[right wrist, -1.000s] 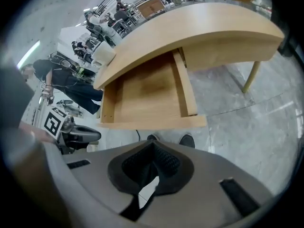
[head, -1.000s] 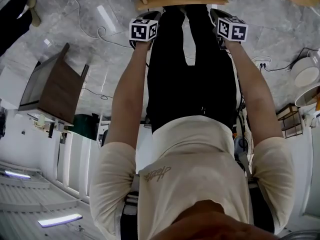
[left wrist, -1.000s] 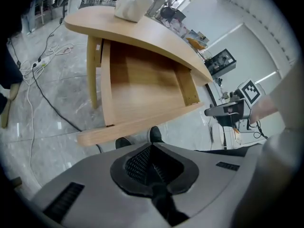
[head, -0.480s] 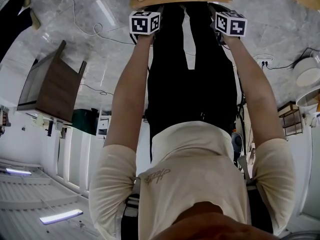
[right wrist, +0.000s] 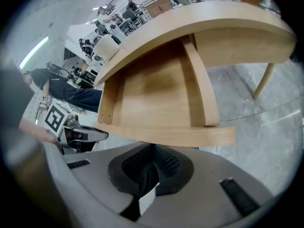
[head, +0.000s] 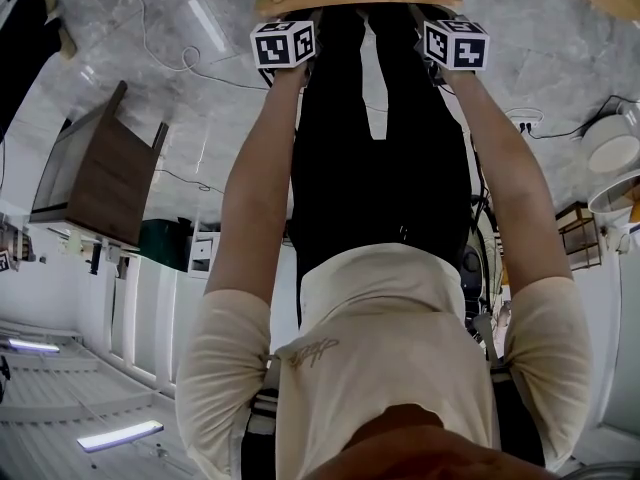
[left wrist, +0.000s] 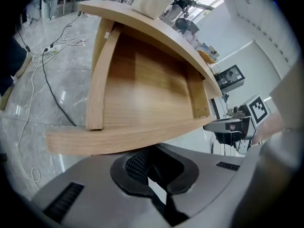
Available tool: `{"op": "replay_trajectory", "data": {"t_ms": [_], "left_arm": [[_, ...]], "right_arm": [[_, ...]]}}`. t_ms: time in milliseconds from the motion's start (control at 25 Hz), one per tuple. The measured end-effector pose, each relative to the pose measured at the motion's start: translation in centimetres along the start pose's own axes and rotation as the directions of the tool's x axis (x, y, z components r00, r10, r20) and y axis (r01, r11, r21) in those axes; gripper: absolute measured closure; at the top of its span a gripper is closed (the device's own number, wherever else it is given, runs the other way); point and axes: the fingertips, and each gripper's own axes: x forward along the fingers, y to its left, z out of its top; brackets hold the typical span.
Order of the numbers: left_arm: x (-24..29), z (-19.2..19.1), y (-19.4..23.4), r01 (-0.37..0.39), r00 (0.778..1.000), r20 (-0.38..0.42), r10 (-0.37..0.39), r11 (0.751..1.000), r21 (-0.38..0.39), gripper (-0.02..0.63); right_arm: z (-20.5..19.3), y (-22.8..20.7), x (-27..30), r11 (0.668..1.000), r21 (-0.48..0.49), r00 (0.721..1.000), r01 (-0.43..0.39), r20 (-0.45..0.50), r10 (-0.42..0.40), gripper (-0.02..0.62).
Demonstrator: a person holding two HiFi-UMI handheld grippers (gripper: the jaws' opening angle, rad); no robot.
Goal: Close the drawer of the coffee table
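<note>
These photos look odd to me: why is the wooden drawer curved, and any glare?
Left gripper view: the wide-angle lens bows the light wooden drawer, corners go dark; right gripper view: same bowing; head view: glare streaks on the grey marble floor.

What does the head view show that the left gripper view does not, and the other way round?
Only the head view: the person's arms, the beige shirt and a dark cabinet on the floor. Only the left gripper view: the inside of the open drawer, a white object on the tabletop, and the jaws of the left gripper, together. Both: the drawer's front and the right gripper.
</note>
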Motion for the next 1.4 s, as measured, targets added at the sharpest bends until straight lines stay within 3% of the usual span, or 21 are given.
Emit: {"op": "replay_trajectory", "data": {"t_ms": [800,1400], "left_arm": [[0.0,-0.2,0.1,-0.012,1.0,-0.027,0.013,0.999,0.03,0.601],[-0.8,0.3,-0.3,0.017,1.0,-0.022,-0.017,0.999,0.04,0.601]], "right_arm": [[0.3,-0.3,-0.6,0.999,0.03,0.998,0.037,-0.042,-0.036,0.601],[0.8,-0.1,-1.1,0.998,-0.009,0.998,0.058,-0.006,-0.058,0.601]]}}
